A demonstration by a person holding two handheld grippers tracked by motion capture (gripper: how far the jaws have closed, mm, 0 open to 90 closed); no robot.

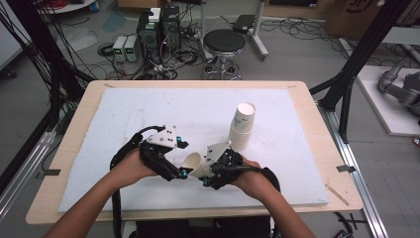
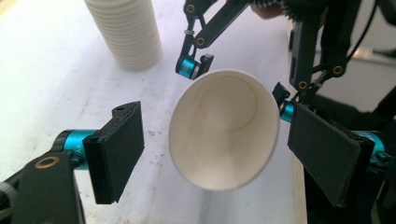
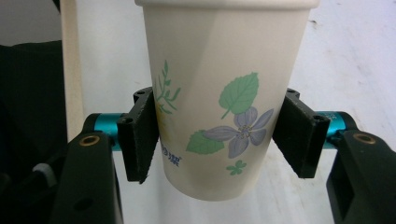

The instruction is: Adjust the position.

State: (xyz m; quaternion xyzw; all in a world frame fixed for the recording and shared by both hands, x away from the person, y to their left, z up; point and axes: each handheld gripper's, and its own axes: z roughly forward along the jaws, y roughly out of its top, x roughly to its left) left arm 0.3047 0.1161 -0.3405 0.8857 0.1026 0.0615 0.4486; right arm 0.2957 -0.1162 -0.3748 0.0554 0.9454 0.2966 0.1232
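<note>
Lower centre of high view: right hand-held gripper (image 1: 205, 179) is clamped on a white paper cup w/ flower print (image 1: 194, 165), cup tipped sideways just above the counter (image 1: 148, 106). Left hand-held gripper (image 1: 184, 158) is wide, pads either side of the cup mouth, not pressing. Further back, upper right of centre: tall stack of white paper cups (image 1: 242, 126), upright.
</note>
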